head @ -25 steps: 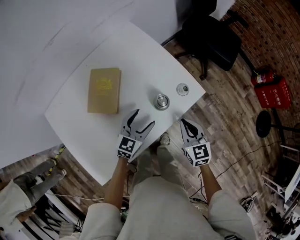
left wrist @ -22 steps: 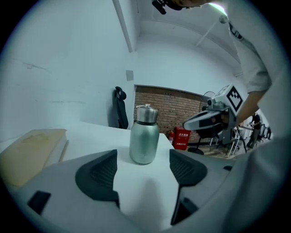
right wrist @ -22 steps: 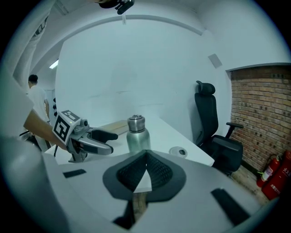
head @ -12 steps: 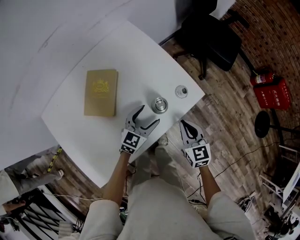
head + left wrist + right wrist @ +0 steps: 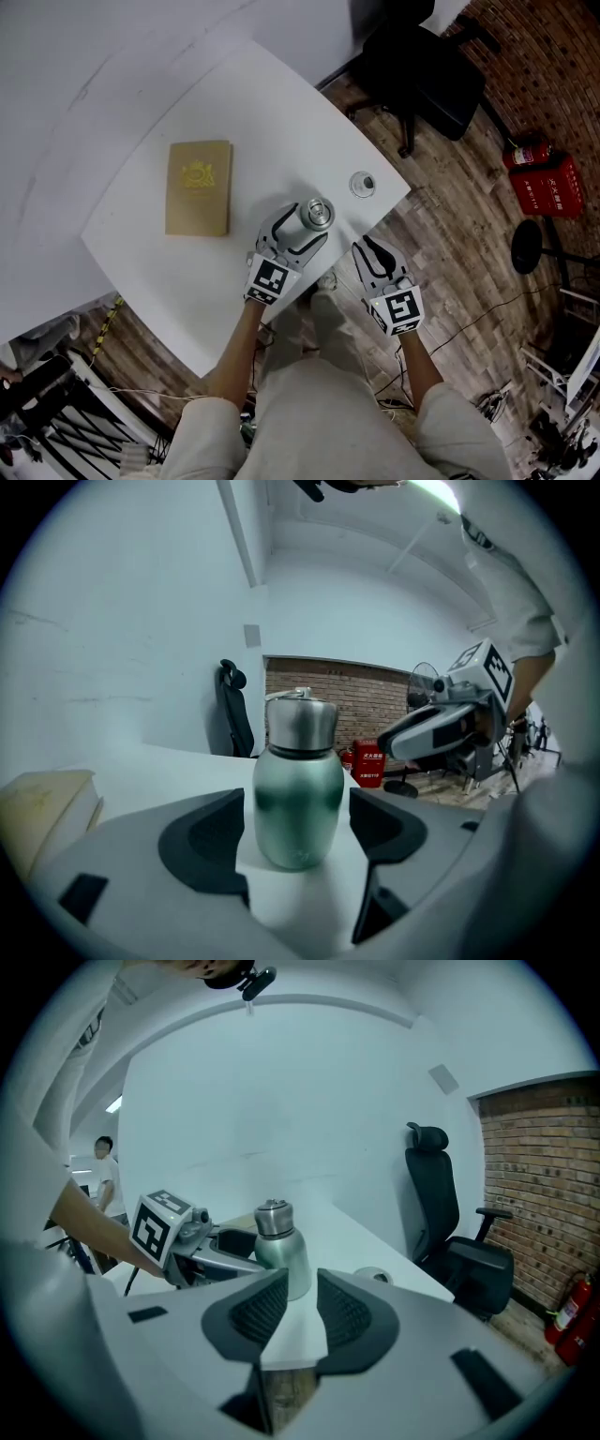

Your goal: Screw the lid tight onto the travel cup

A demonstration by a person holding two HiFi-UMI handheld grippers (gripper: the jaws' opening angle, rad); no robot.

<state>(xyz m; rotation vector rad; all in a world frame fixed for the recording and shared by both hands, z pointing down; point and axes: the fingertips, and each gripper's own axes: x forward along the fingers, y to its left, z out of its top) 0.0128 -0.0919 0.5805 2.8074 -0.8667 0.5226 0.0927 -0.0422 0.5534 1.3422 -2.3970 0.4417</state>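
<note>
A flat tan book (image 5: 199, 187) lies on the smooth white bench (image 5: 253, 122). The left gripper (image 5: 302, 228) has its fingers spread wide, just opened further, flanking without touching the rounded green, steel-necked travel cup (image 5: 317, 214), which stands upright near the bench's edge. The small round lid (image 5: 364, 183) lies apart. The right gripper (image 5: 372, 251), its ribbed fingers just opened to a narrow gap, holds nothing

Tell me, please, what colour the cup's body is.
The cup's body is pale green; left gripper view shows it best.

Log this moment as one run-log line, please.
left gripper: just opened, straddling travel cup, no contact | right gripper: just opening, empty | lid: apart on table
</note>
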